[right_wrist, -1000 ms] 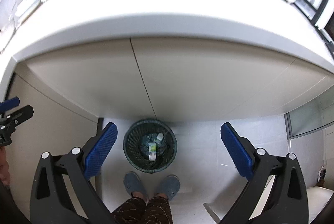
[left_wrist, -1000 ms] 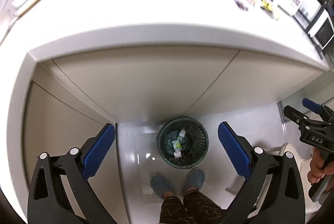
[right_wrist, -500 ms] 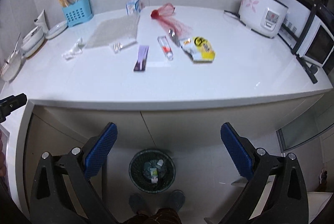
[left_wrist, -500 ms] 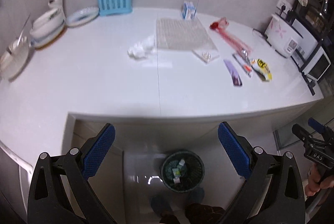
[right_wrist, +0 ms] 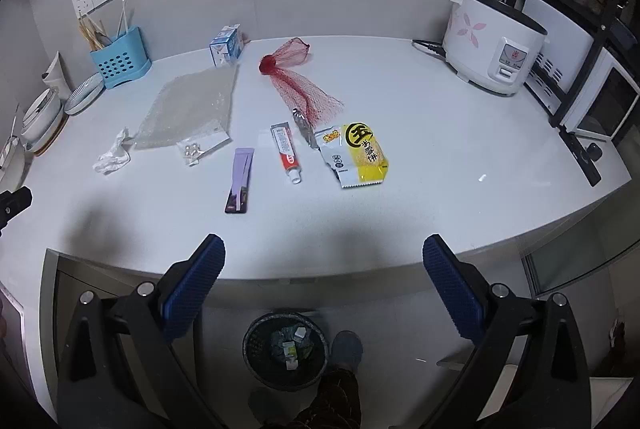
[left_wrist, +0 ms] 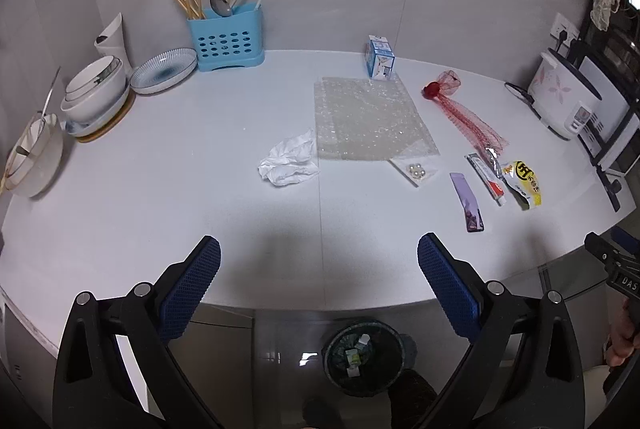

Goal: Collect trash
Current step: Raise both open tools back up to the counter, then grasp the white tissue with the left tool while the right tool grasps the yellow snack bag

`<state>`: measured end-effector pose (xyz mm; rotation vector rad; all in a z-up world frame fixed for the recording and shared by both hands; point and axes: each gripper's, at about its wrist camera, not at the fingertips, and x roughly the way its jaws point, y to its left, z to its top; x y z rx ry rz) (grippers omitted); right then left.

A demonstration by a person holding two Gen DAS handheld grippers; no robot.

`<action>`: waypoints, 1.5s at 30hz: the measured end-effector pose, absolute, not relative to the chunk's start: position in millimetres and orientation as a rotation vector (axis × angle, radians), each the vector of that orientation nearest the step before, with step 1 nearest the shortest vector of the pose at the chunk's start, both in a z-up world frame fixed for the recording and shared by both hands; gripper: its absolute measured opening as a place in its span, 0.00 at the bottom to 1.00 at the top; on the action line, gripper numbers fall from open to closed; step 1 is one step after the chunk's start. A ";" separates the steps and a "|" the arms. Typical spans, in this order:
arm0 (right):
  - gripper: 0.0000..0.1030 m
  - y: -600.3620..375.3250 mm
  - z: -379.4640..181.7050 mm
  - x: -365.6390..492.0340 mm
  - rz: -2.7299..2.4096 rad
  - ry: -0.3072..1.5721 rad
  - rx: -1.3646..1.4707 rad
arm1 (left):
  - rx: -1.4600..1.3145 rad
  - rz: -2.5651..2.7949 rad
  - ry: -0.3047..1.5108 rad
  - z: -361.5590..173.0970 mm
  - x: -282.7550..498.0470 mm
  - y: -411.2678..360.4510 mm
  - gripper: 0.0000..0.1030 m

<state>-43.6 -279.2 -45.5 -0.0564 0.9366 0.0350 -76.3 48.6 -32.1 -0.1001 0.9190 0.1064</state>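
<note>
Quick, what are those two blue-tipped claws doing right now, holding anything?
Left gripper: open, holding nothing, above the white counter.
Right gripper: open, holding nothing, above the counter's front edge.

Left gripper (left_wrist: 319, 271) and right gripper (right_wrist: 323, 271): each has two black angular plastic arms with triangular cut-outs, joined by round silver screws. Fingers (left_wrist: 191, 285) carry blue pads with a fine cross-hatched grip texture. The right gripper's black body, seen from the left wrist view, bears white lettering "DAS" and a blue tip. The person wears dark patterned trousers (right_wrist: 332, 399) and grey-blue slippers (right_wrist: 347, 347).
</note>
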 end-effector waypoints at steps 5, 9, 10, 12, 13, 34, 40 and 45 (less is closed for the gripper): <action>0.92 -289.6 -56.0 6.0 0.054 0.958 -0.056 | -0.113 0.146 0.943 -45.3 -38.4 52.6 0.94; 0.92 -296.6 -70.5 44.1 0.067 0.985 -0.074 | -0.096 0.177 0.972 -64.5 -2.6 54.9 0.94; 0.92 -297.8 -75.2 52.8 0.068 0.998 -0.082 | -0.095 0.191 0.985 -69.6 3.8 56.3 0.94; 0.92 -301.2 -83.5 70.8 0.072 1.021 -0.090 | -0.116 0.211 1.009 -79.9 16.0 61.8 0.94; 0.92 -303.0 -87.7 80.5 0.078 1.032 -0.092 | -0.120 0.217 1.017 -84.6 23.2 64.6 0.94; 0.92 -302.0 -158.7 175.2 0.132 1.247 -0.122 | -0.059 0.311 1.217 -156.9 104.9 95.2 0.92; 0.87 -298.4 -172.4 181.5 0.137 1.303 -0.153 | -0.076 0.322 1.244 -165.3 106.4 98.4 0.86; 0.81 -299.2 -177.0 183.8 0.160 1.321 -0.154 | -0.100 0.322 1.259 -170.1 106.9 99.9 0.77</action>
